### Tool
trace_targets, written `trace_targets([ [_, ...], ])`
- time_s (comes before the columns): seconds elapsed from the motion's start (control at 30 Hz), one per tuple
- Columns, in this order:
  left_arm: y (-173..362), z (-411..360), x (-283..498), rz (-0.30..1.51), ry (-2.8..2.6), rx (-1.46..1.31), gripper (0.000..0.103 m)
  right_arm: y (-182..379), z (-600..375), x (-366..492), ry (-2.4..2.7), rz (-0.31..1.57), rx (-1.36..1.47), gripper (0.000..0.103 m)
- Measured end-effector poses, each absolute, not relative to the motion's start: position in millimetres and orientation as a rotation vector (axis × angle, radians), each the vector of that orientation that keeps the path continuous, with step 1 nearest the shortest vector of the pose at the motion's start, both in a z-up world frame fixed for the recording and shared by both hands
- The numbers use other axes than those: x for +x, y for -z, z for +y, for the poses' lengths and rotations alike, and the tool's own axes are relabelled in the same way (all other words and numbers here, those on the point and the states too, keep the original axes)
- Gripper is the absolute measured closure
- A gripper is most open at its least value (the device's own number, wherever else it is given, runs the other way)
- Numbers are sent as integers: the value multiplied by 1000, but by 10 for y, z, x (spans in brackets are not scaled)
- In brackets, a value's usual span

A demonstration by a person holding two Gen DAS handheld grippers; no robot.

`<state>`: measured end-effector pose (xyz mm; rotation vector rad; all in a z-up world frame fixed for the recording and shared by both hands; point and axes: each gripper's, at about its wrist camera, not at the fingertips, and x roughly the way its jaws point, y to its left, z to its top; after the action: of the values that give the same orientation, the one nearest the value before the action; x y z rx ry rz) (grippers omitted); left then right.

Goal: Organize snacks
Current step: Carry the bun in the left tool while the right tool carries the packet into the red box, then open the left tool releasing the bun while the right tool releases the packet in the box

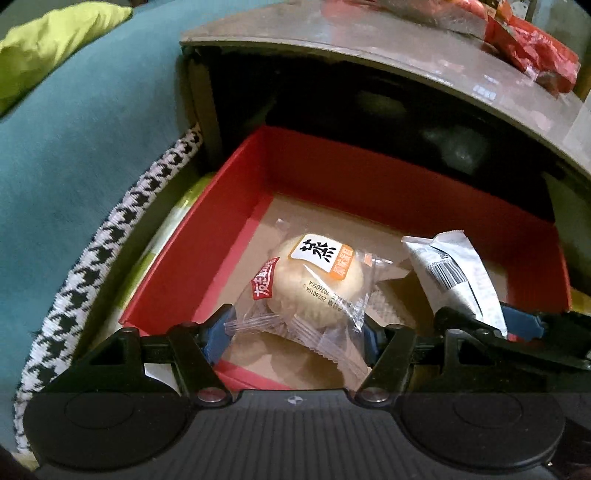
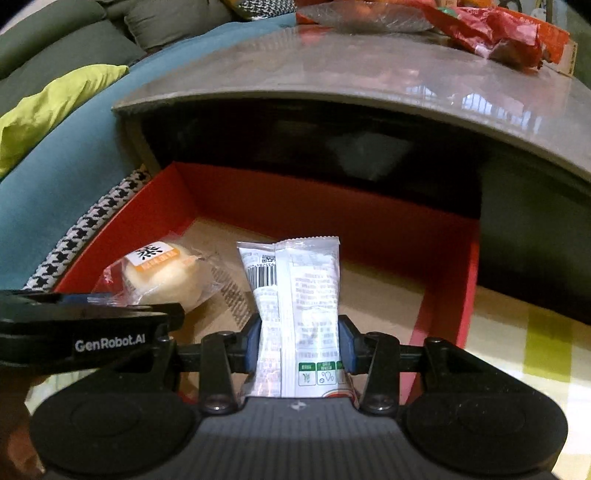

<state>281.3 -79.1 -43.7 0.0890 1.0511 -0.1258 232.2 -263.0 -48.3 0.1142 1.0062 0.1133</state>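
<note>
A red cardboard box (image 1: 236, 206) with a brown floor stands under the grey table's edge. My left gripper (image 1: 295, 328) is shut on a clear-wrapped round pale cake (image 1: 314, 284) with an orange-and-white label, held over the box. My right gripper (image 2: 300, 341) is shut on a white snack packet (image 2: 295, 291) with a barcode, held upright over the same box (image 2: 369, 225). That white packet (image 1: 454, 273) and the right gripper (image 1: 524, 325) show at the right of the left wrist view. The cake (image 2: 162, 273) and the left gripper's black body (image 2: 92, 332) show at the left of the right wrist view.
The grey tabletop (image 2: 369, 77) overhangs the box and carries red snack wrappers (image 2: 498, 33). A teal sofa (image 1: 81, 147) with a lime cushion (image 1: 48, 48) and a houndstooth cloth (image 1: 92, 266) lies to the left. A yellow-checked mat (image 2: 528, 339) is at the right of the box.
</note>
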Motion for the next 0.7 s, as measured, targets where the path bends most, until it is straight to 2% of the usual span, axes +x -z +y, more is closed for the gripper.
trace_targets([
  [0.3,459,-803,2813,1044,109,131,25,497,-2594,2313,-113,1009,51,49],
  [0.53,347,-717,2771,1047,121,86,19,344,-2598,2245,-95,957,-4,36],
  [0.7,205,-672,2659,1040,145,67,18,143,-2706,2104,-85,928,25,34],
])
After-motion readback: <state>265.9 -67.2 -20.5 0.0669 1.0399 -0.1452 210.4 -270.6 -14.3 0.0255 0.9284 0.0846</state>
